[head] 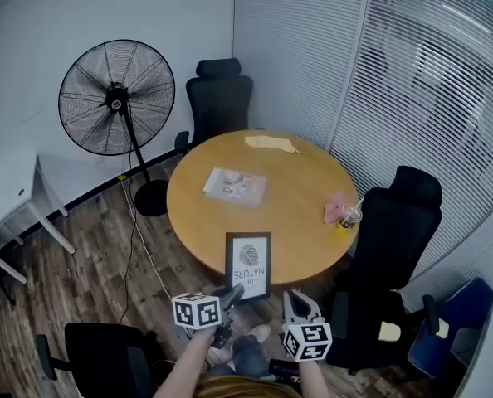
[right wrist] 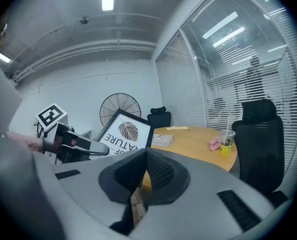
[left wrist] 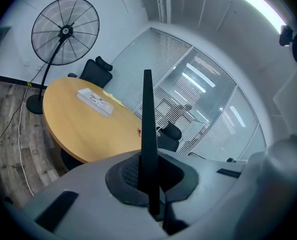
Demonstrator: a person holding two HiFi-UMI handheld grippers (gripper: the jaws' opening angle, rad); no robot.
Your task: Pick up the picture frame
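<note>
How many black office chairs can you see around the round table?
3. A far chair behind the table, a right chair at its right edge, a near chair at bottom left. More may be hidden.

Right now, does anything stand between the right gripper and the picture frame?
Nothing visible does. The picture frame is already clamped in the left gripper, held upright; the right gripper sits beside it with only open air between.

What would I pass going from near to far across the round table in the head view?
First the picture frame, nearest → drink cup with a straw → booklet → yellow cloth → black chair beyond the far edge.
</note>
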